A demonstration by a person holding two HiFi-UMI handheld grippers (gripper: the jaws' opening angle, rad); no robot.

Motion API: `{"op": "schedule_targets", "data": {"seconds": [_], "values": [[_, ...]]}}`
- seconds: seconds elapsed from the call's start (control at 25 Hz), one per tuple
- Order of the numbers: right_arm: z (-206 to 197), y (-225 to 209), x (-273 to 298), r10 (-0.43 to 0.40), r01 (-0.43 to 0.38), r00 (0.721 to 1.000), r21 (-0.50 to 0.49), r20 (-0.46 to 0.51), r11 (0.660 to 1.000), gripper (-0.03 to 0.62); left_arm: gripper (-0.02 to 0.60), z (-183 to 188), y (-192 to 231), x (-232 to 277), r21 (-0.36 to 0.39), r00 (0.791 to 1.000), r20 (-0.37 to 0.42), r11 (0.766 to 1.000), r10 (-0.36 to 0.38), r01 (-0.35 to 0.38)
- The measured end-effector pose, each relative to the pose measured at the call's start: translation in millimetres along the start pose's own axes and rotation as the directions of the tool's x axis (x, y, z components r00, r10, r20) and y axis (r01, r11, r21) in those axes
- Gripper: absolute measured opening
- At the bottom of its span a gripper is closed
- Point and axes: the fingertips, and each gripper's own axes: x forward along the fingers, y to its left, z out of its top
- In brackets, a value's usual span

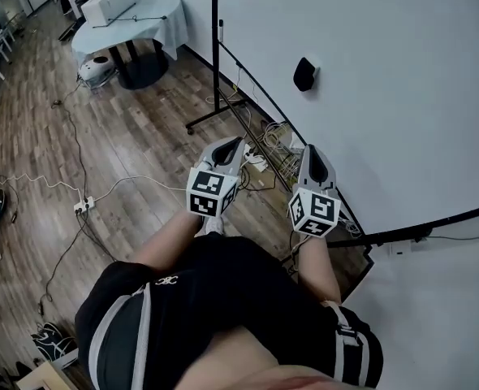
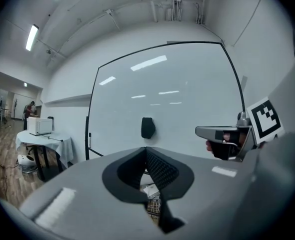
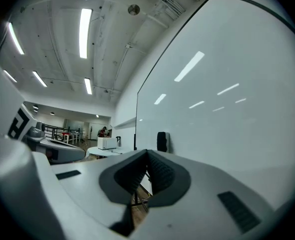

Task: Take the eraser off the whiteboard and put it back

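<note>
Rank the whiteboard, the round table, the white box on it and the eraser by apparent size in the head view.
Largest to smallest:
1. whiteboard
2. round table
3. white box
4. eraser, which looks smallest though it is nearer the camera than the box

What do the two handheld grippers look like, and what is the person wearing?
Both the left gripper and right gripper have light grey shells, black textured pads, and a white cube with black square markers at the rear. The person wears black clothing with pale stripes.
</note>
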Motion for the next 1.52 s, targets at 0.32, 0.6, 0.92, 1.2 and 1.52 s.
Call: {"op": "schedule_targets", "data": {"seconds": [0.32, 0.6, 0.92, 1.2, 1.52], "values": [[0, -10, 55, -0.125, 0.126, 0.992, 0.023, -0.022, 0.992, 0.005, 0.009, 1, 47, 49, -0.024, 0.997, -0.033, 0.998, -0.064, 0.063], [-5, -19, 99, -0.225, 0.227, 0.973, 0.030, -0.053, 0.973, 0.005, 0.009, 1, 84, 97, -0.053, 0.987, -0.061, 0.987, -0.152, 0.149], [-10, -39, 111, -0.335, 0.338, 0.937, 0.020, -0.100, 0.941, 0.005, 0.009, 7, 91, 149, -0.108, 0.954, -0.075, 0.953, -0.291, 0.282], [-17, -59, 111, -0.420, 0.422, 0.903, 0.001, -0.086, 0.907, 0.005, 0.009, 12, 67, 173, -0.095, 0.908, -0.068, 0.908, -0.414, 0.407], [-20, -80, 119, -0.434, 0.437, 0.894, -0.001, -0.108, 0.900, 0.005, 0.009, 25, 58, 214, -0.107, 0.893, -0.055, 0.892, -0.446, 0.439]]}}
